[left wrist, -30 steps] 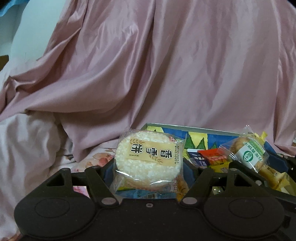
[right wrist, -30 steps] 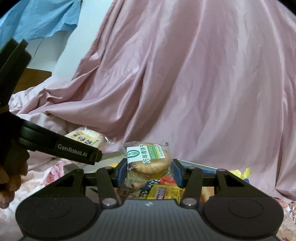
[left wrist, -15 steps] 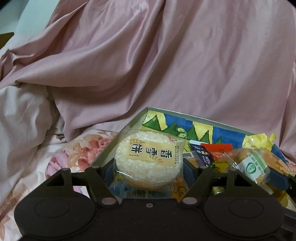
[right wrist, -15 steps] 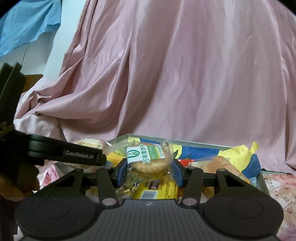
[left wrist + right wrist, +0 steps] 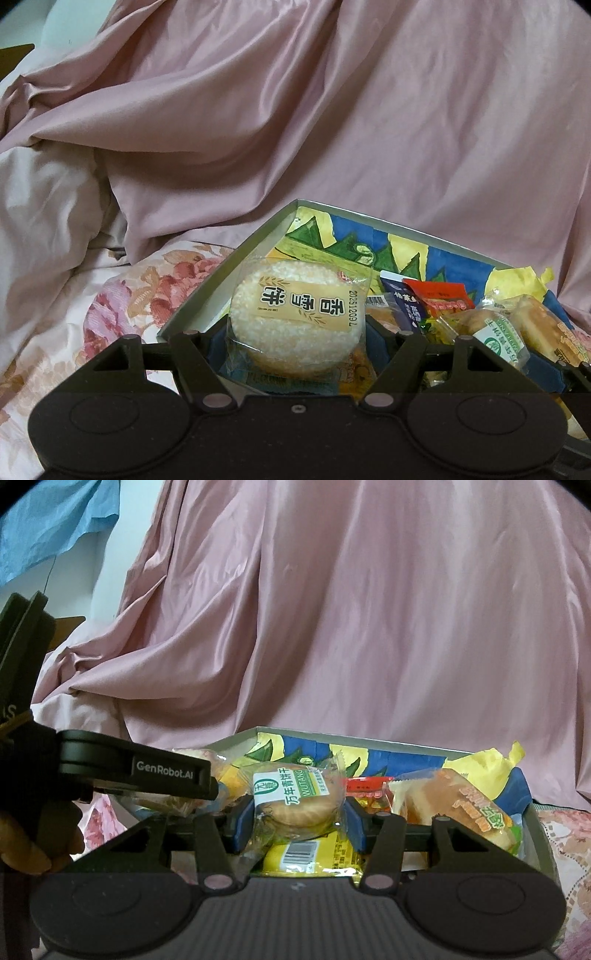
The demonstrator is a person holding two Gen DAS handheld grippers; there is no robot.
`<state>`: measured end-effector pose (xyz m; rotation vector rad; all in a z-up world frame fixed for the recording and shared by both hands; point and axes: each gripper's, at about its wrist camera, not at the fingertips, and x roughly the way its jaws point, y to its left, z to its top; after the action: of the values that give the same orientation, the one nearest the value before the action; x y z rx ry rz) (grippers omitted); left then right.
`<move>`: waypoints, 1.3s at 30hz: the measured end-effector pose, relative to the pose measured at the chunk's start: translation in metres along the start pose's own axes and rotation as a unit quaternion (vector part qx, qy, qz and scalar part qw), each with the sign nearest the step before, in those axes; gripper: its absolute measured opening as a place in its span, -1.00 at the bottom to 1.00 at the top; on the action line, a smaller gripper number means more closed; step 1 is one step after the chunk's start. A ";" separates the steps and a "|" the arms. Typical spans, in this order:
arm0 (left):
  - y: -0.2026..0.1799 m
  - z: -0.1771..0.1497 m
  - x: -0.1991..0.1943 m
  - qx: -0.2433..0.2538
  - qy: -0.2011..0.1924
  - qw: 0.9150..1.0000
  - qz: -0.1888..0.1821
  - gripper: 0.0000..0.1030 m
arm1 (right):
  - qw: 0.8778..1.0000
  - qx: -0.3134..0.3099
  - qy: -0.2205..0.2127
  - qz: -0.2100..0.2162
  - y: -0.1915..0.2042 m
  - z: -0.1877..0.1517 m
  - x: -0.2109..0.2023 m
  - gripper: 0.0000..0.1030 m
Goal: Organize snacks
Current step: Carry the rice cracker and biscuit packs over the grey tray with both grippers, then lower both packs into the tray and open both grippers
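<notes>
My left gripper [image 5: 295,338] is shut on a round white rice cracker [image 5: 295,317] in clear wrap, held over the near left corner of the colourful snack box [image 5: 229,280]. My right gripper [image 5: 300,818] is shut on a wrapped brown biscuit [image 5: 301,801] with a green and white label, held over the same box [image 5: 369,740]. The biscuit also shows in the left wrist view [image 5: 491,332]. The left gripper's black body [image 5: 136,771] shows at the left of the right wrist view.
The box holds several wrapped snacks: a yellow packet [image 5: 314,856], a bread roll [image 5: 454,812], a red sachet [image 5: 439,299]. It rests on a floral bed sheet [image 5: 122,306]. A pink satin cover [image 5: 332,129] is heaped behind. A blue cloth [image 5: 48,520] hangs at top left.
Both grippers have come down and forward over the box, each still holding its snack. The box now fills more of both views.
</notes>
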<state>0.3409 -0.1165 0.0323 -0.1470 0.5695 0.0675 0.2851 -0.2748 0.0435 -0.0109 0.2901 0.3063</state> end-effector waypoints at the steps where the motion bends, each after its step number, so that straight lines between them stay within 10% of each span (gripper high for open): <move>1: 0.000 0.000 0.000 -0.001 0.001 1.000 0.000 0.41 | 1.000 0.000 0.001 -0.001 0.000 0.000 0.000 0.08; 23: 0.003 0.000 0.003 -0.017 0.012 1.000 -0.011 0.47 | 1.000 0.000 0.006 -0.003 0.000 0.001 0.001 0.15; 39: 0.006 0.000 -0.006 -0.026 -0.013 1.000 -0.010 0.98 | 1.000 -0.002 -0.001 -0.007 0.001 -0.001 -0.003 0.60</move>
<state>0.3349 -0.1103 0.0351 -0.2029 0.5401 0.0643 0.2819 -0.2746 0.0437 -0.0162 0.2875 0.2921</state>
